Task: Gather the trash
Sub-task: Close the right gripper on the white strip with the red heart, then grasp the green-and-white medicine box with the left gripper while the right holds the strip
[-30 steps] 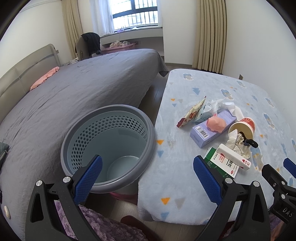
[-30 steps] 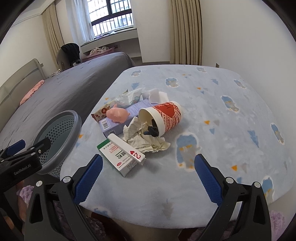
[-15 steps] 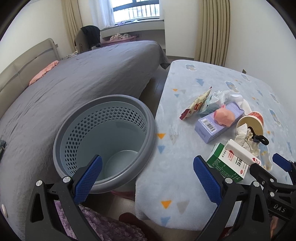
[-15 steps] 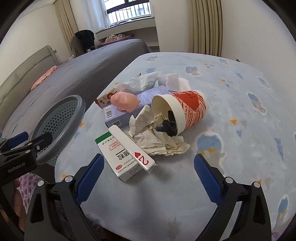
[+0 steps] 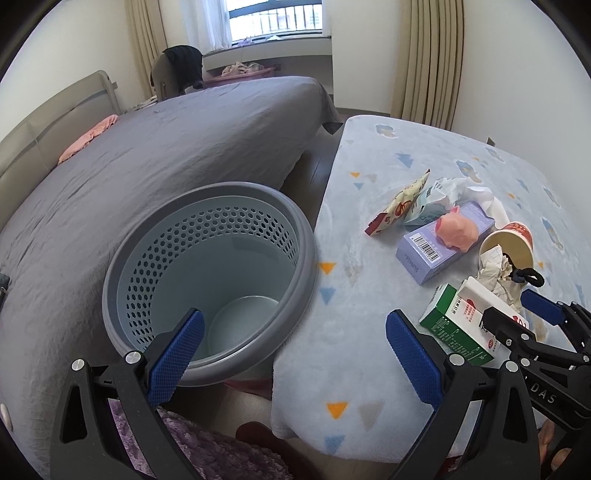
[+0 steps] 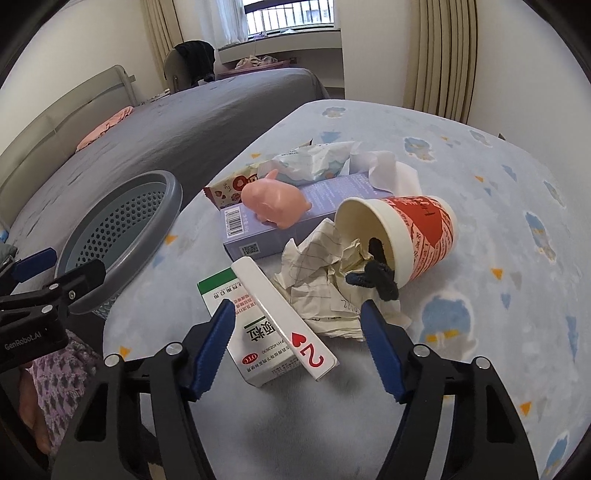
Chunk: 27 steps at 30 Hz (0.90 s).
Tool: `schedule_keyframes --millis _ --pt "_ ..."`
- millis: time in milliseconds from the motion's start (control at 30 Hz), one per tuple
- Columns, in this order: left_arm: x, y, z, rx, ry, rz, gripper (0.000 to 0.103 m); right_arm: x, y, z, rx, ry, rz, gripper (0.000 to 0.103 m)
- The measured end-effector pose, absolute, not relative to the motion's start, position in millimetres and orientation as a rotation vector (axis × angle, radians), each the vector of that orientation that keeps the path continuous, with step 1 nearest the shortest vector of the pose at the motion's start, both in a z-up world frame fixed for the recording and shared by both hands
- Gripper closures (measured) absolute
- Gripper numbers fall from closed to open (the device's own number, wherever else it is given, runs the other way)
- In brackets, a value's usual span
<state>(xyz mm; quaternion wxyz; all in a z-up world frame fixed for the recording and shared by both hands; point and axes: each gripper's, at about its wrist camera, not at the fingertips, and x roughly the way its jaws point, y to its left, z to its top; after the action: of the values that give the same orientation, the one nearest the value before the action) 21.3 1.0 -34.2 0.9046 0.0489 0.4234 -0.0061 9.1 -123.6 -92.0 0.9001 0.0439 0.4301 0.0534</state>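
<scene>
Our right gripper has closed in on trash pile, jaws narrowed but apart, straddling medicine box dead ahead. Left gripper wide apart; basket ahead-left. Grab imminent, we judge.

Far ahead of your left claw, off to its left, you have the grey bed — a pink cloth lies near its headboard. Straight ahead, past the bed, is the window, with beige curtains to its right — a chair draped in black stands by the bed's far corner.
</scene>
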Motion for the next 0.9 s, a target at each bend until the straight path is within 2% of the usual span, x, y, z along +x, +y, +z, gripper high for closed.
schedule_keyframes --millis 67,200,300,367,467,900 --pt "21.3 1.5 -34.7 0.1 0.877 -0.014 0.006 10.5 -123.1 -94.1 0.091 0.901 0.118 0.046" --pt "21.9 -0.6 -37.4 0.096 0.884 -0.026 0.006 10.9 -120.1 -96.1 0.085 0.907 0.131 0.054" --pt "21.8 -4.9 -40.0 0.105 0.889 -0.035 0.006 10.8 -117.3 -97.1 0.08 0.911 0.145 0.065" --pt "21.3 -7.3 -40.7 0.107 0.89 -0.041 0.006 9.6 -115.9 -96.6 0.083 0.91 0.154 0.079" --pt "19.2 -11.0 -41.1 0.112 0.888 -0.053 0.006 6.1 -116.7 -95.2 0.101 0.91 0.159 0.086" --pt "11.0 -51.6 -50.5 0.152 0.901 -0.14 0.006 -46.7 -151.1 -77.1 0.187 0.848 0.075 0.088"
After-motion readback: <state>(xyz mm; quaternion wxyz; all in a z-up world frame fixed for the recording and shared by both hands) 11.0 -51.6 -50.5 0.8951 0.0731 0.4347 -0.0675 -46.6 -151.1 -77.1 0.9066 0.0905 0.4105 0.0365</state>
